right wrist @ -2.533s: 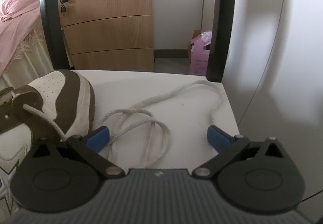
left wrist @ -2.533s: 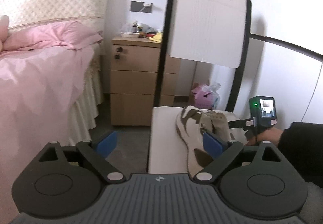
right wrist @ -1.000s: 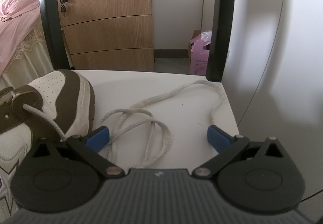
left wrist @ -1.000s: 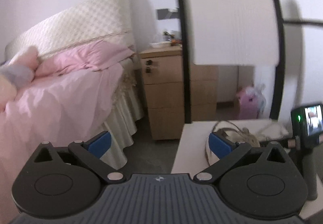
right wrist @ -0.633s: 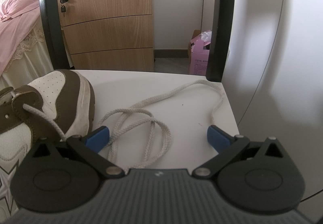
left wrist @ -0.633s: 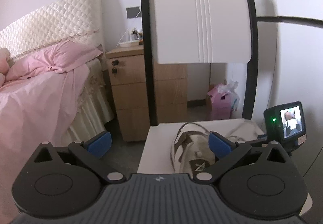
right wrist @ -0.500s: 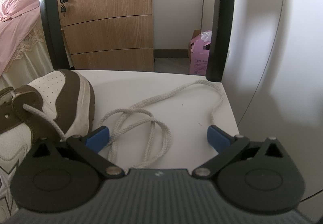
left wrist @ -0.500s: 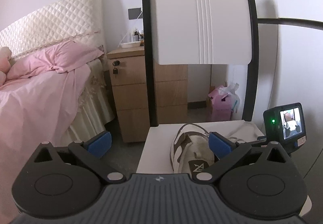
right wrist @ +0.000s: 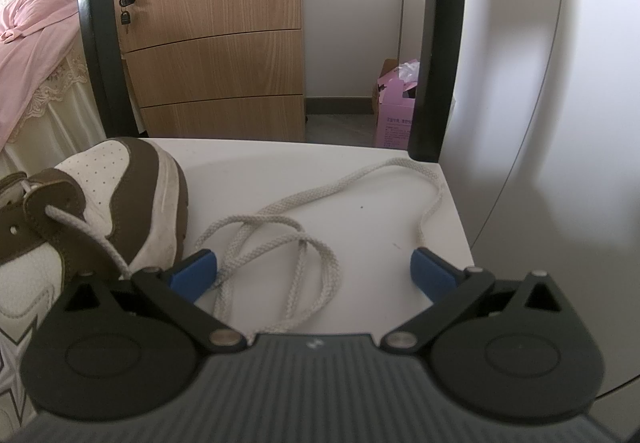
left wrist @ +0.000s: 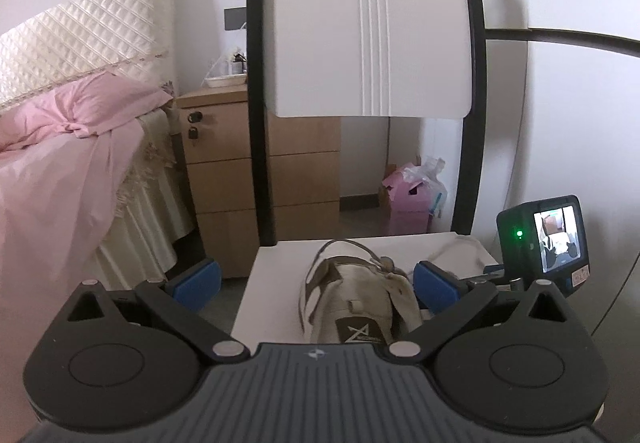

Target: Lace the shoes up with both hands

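A white and brown sneaker (left wrist: 356, 299) lies on the white chair seat (left wrist: 272, 283), heel toward me in the left wrist view. It also shows at the left of the right wrist view (right wrist: 120, 199). Its loose white lace (right wrist: 296, 243) lies in loops on the seat. My left gripper (left wrist: 316, 279) is open and empty, held above the near end of the shoe. My right gripper (right wrist: 314, 271) is open and empty, low over the lace loops. The right gripper's body with its small screen (left wrist: 548, 243) shows right of the shoe.
The chair's white backrest with black posts (left wrist: 368, 23) stands behind the seat. A wooden drawer unit (right wrist: 216, 55) and a pink box (right wrist: 394, 115) stand on the floor behind. A bed with pink bedding (left wrist: 60, 171) is at the left. A white wall is at the right.
My left gripper has swung around and settled facing the chair, closer to the shoe. My right gripper and the lace have not moved.
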